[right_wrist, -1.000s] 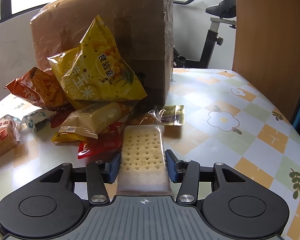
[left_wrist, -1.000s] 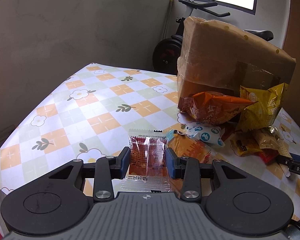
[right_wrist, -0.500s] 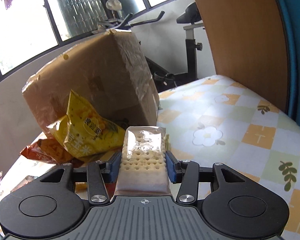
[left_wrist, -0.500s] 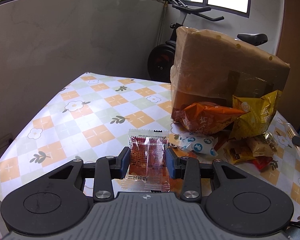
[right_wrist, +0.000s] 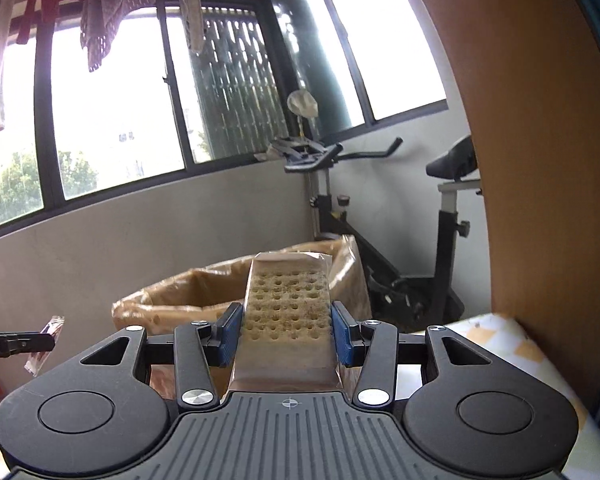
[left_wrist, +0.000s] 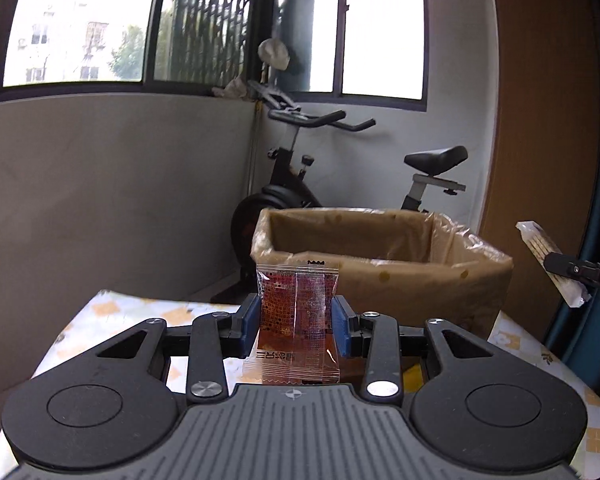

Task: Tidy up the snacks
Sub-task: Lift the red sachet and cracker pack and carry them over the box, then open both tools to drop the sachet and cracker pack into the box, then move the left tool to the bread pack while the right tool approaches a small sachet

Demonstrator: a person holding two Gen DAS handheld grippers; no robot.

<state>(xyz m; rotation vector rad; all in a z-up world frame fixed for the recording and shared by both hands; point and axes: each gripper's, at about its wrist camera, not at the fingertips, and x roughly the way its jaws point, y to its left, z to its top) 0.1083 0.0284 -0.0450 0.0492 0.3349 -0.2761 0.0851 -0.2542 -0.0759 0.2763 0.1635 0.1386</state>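
Jaws on both your grippers are pinched tight on a snack apiece; nothing has slipped across the last second. Biggest change: the cardboard box, your landmark here. A second ago you looked at its taped side from low down, with the heap of snack bags piled against its foot; now both cameras ride above its rim and you see into the open, plastic-lined mouth, and the heap has dropped out of view. The patterned table has shrunk to slivers left and right of the box, so both hands have gone up, well clear of the cloth. The exercise bike behind the box and the windows fill most of both views. Your left gripper holds the red sachet upright, short of the box's near wall and about level with its rim. Your right gripper holds the cracker pack flat between the blue pads, its far end pointing over the box's near edge. From the left view, that same pack hangs to the right of the box, outside the wall. Meaning, as I judge it: the pick-up is done on both sides and you're mid-carry, with the drop not yet made. Neither snack looks to be over the opening yet; bring each further in past the rim before spreading the jaws, or it may land outside.
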